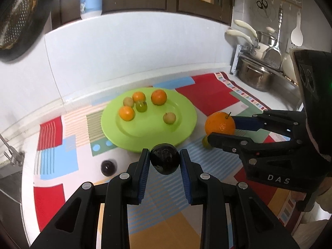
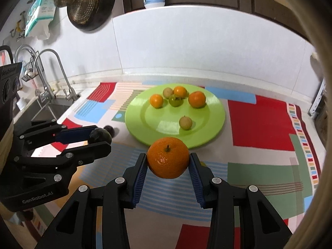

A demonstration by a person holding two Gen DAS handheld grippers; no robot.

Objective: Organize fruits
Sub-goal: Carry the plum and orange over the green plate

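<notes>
left gripper (image 1: 165,161) clamps dark fruit (image 1: 164,158) | green plate (image 1: 182,132) lies just ahead, slightly left of its tips | right gripper (image 2: 168,161) clamps orange (image 2: 168,157) | plate straight ahead, about equally near both

The left wrist view looks forward along its own black two-finger left gripper (image 1: 165,161), low and close over the patterned multicolour cloth (image 1: 207,95), toward the white backsplash wall (image 1: 124,47). The right wrist view sits just beside it, looking along the right gripper (image 2: 168,164) the same way. Both share the round lime-green plastic plate (image 1: 186,112) (image 2: 215,114) straight ahead. Each also catches the other tool: the right gripper (image 1: 223,129) at the left view's right edge, the left gripper (image 2: 99,138) at the right view's left edge.
</notes>
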